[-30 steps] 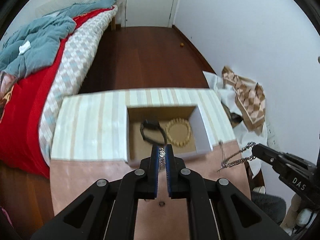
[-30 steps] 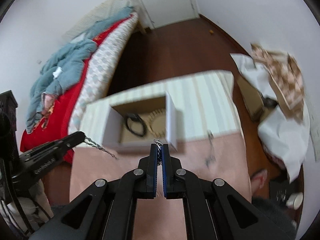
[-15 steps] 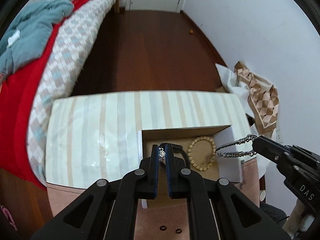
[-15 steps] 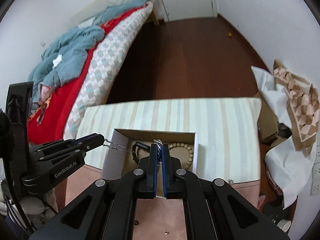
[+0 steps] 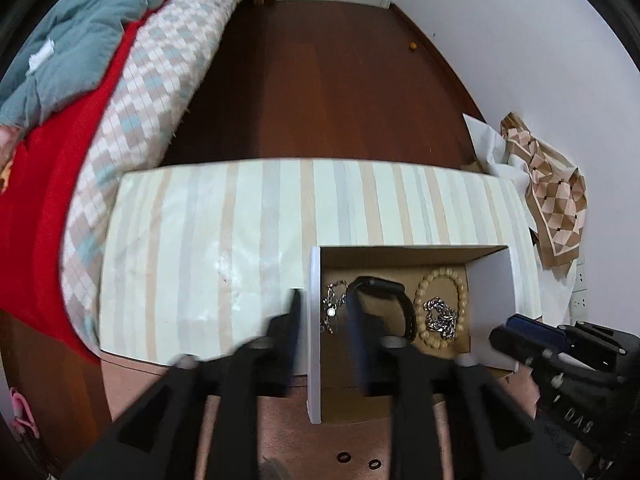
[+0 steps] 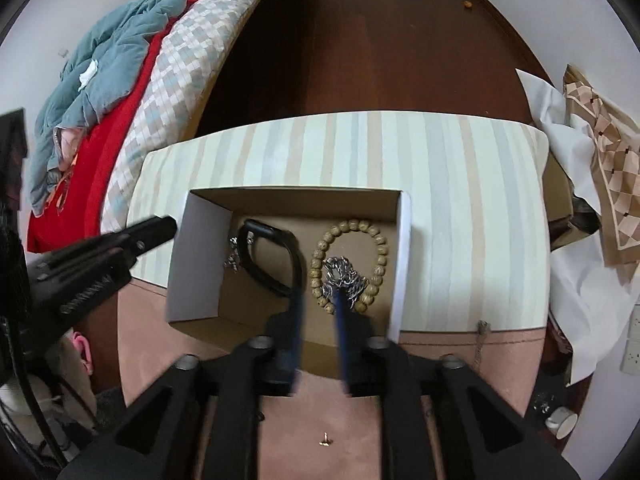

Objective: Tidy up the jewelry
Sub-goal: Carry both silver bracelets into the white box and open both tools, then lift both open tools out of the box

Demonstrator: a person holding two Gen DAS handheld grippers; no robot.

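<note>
- While both sets of fingers stood wide and empty, the left gripper (image 5: 320, 320) and right gripper (image 6: 318, 304) hung over the box (image 6: 404, 264).
- Chain (image 6: 343, 276), at the beads' (image 6: 352, 226) 6 o'clock, seemed light, limp, slippery; pinch a bunched clump.

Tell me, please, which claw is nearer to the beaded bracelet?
Right. The right claw hangs open just above the beaded bracelet; the left claw straddles the box's far wall.
</note>
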